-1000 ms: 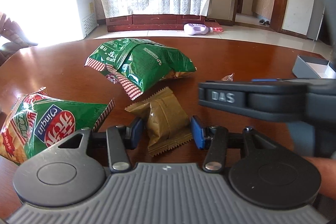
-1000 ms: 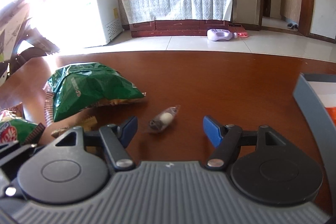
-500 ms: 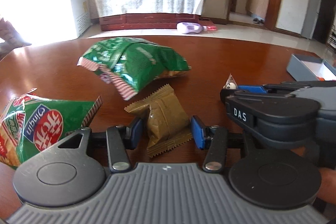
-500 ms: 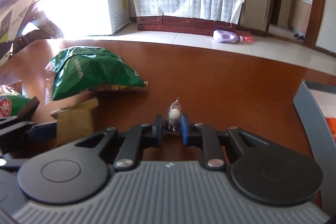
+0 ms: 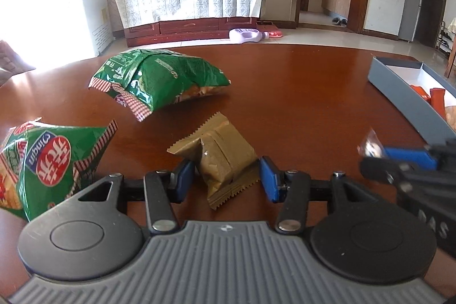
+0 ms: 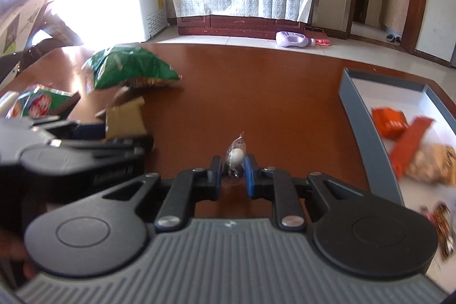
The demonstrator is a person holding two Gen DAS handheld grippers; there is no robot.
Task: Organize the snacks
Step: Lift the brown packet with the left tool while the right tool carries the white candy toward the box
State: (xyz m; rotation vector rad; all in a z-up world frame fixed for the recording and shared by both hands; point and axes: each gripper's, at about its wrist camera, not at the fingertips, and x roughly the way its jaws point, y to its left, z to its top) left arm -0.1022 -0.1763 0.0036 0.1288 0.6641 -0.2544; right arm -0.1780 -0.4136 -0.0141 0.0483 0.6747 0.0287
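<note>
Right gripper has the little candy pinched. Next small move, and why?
Probably carry it rightward over the gray tray and release. The right gripper is shut on the clear-wrapped candy, and the tray to its right already holds orange packets. The left gripper is open around the brown packet, so that could follow.

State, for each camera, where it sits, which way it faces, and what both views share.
Left wrist: on the left gripper, facing across the table over the brown packet; right gripper at right.
Right wrist: on the right gripper, shut on a candy, facing the tray; left gripper at left.
Shared: green bag, brown packet, tray.
</note>
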